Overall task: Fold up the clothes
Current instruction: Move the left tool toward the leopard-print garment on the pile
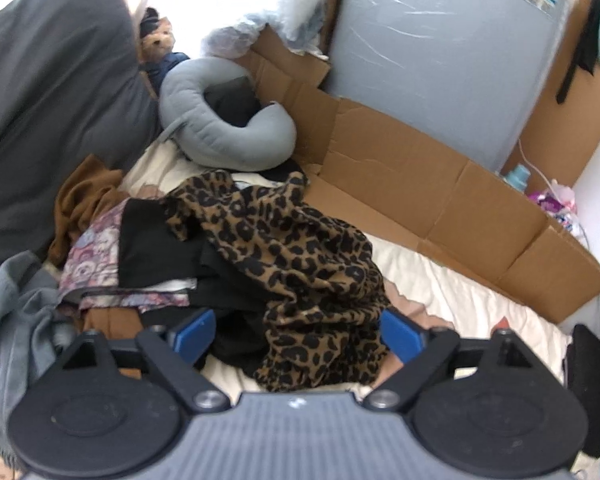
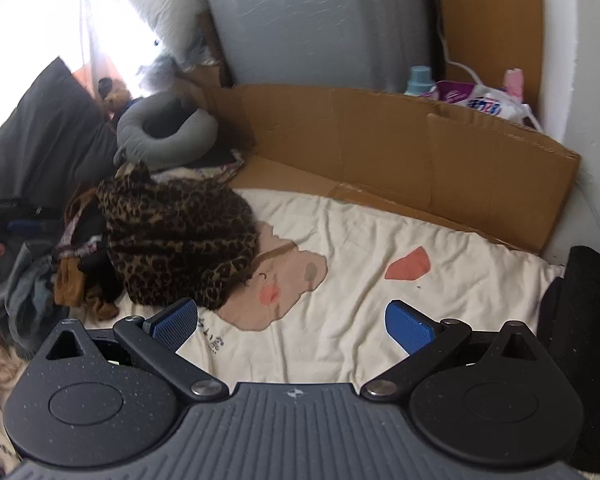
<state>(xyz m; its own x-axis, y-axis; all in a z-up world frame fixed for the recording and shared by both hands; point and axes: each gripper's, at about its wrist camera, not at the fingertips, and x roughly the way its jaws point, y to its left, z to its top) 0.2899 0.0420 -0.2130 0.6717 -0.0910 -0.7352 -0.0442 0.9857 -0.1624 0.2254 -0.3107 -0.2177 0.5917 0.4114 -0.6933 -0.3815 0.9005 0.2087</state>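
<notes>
The left gripper (image 1: 300, 334) is spread wide, with the leopard-print garment (image 1: 300, 248) lying between its two blue pads (image 1: 196, 330) but not pinched. The right gripper (image 2: 294, 322) is also wide apart, holding nothing, over the cream bedsheet (image 2: 380, 240). The leopard-print garment sits on top of the clothes pile (image 1: 140, 248) on the bed. In the pile are one black piece (image 1: 156, 240), one brown piece (image 1: 84, 196) and one flowery piece (image 1: 96, 248). Farther back is one grey neck pillow (image 1: 224, 136), then one big dark pillow (image 1: 52, 92). One flat cardboard sheet (image 1: 420, 184) stands along the far side. One teddy bear (image 1: 158, 40) peeks out behind.
</notes>
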